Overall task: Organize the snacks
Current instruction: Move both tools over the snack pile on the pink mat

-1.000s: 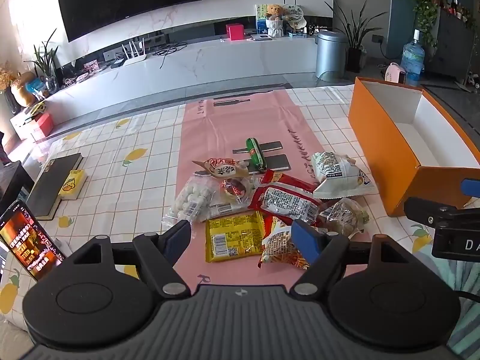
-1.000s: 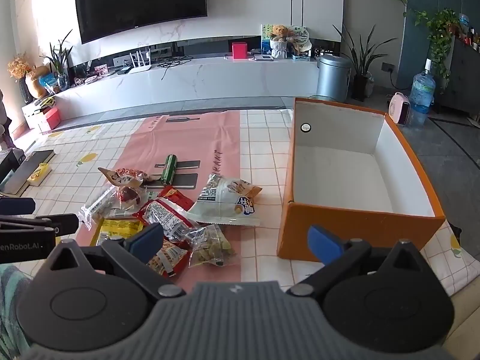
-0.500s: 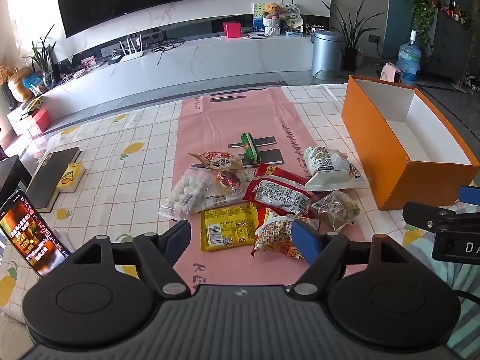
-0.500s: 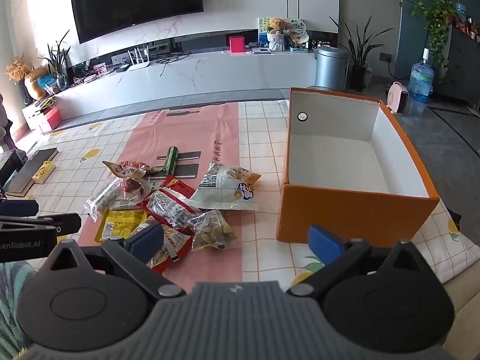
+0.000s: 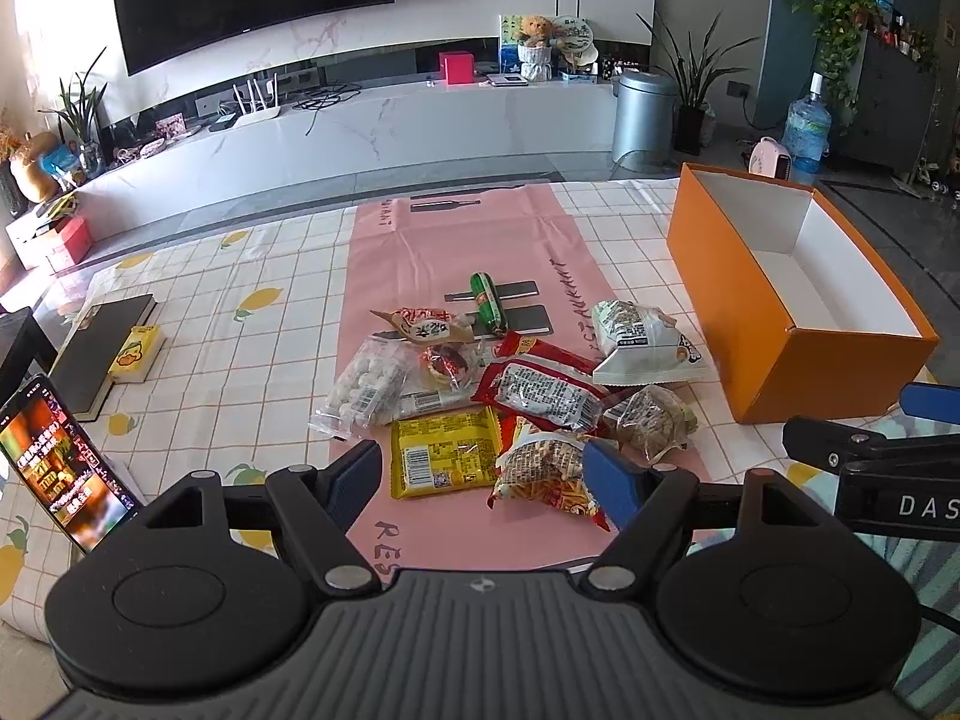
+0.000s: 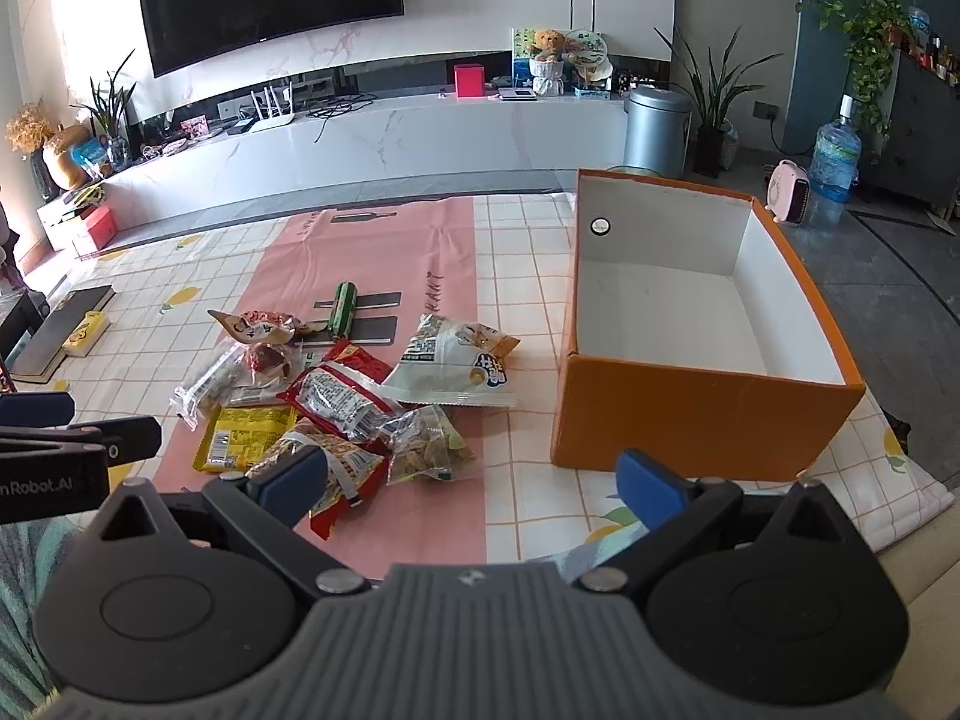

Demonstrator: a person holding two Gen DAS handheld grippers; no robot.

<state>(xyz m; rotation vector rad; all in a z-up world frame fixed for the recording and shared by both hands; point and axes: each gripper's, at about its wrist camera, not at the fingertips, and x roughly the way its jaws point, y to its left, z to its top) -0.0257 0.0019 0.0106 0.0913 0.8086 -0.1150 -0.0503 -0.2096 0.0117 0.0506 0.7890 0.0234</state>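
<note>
The snacks (image 5: 510, 384) are seen heaped on the pink mat just left of the orange box (image 6: 702, 420), which is shown empty, so nothing is judged sorted yet. The left gripper (image 5: 483, 480) is held spread and empty at the near edge of the heap, and the right gripper (image 6: 474, 477) is likewise spread and empty between heap and box. With packets overlapped, two could be pinched at once, or a slick bag dropped short of the box.

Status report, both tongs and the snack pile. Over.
Left tongs open, empty. Right tongs open, empty. Snack pile on pink mat, orange box empty. Nothing blocking.
</note>
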